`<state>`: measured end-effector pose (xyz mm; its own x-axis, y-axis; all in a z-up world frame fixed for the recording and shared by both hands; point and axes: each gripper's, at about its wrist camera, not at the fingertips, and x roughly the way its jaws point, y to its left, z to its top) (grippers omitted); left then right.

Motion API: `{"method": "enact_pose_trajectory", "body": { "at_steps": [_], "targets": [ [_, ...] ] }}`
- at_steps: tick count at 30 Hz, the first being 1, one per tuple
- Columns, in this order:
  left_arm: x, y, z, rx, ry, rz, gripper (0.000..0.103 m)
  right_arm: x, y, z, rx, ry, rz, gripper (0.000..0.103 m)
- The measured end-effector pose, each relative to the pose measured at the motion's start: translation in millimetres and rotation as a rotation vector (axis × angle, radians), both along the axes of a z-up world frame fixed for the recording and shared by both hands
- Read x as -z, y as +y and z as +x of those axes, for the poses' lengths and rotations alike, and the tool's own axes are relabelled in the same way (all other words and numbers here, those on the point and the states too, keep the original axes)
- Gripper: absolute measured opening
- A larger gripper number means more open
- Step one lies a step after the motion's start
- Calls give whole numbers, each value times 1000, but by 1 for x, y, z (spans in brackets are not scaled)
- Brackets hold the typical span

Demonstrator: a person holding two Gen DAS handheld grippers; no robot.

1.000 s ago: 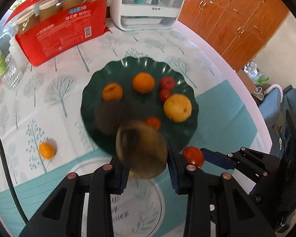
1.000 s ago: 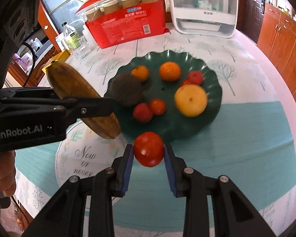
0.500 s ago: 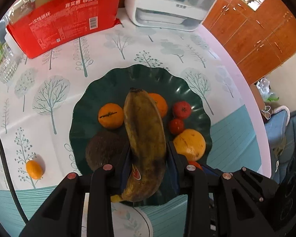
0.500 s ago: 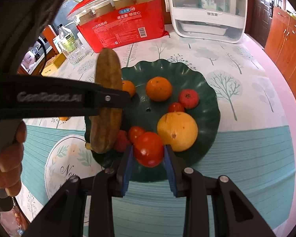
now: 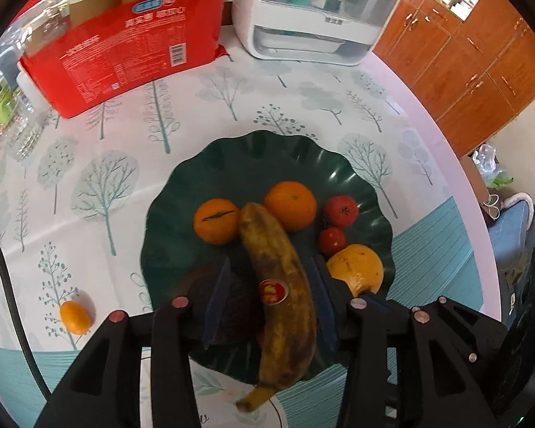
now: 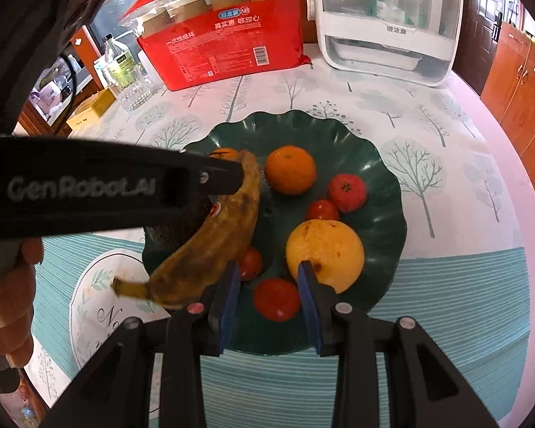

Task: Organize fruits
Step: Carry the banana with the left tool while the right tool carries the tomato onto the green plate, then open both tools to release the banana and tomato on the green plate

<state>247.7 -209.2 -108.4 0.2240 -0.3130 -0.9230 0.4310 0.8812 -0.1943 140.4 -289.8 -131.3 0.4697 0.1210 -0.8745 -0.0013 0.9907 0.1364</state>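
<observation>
While banana (image 5: 281, 285) crosses plate (image 5: 182, 192), kumquat (image 5: 75, 317) lies apart.

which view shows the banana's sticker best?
Left wrist: the banana lies lengthwise between the open left gripper fingers, sticker face-on. Right wrist shows the banana side-on; only the sticker's edge peeks past the gripper finger.

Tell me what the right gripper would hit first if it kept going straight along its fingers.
Probably the red tomato lying between the right gripper's open fingers on the green plate; depth is hard to judge.
</observation>
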Motion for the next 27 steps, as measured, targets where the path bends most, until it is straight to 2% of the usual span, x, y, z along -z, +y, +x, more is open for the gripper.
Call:
{"method": "enact_pose_trajectory", "body": {
  "at_steps": [5, 16, 27],
  "targets": [
    [-6, 16, -4, -30, -17, -5, 57, 0, -2, 0, 15, 5, 14, 34],
    [-17, 34, -19, -39, -53, 7, 64, -7, -3, -5, 63, 4, 1, 34],
    [-25, 56, -39, -40, -71, 5, 66, -18, 2, -21, 97, -14, -15, 34]
  ]
}}
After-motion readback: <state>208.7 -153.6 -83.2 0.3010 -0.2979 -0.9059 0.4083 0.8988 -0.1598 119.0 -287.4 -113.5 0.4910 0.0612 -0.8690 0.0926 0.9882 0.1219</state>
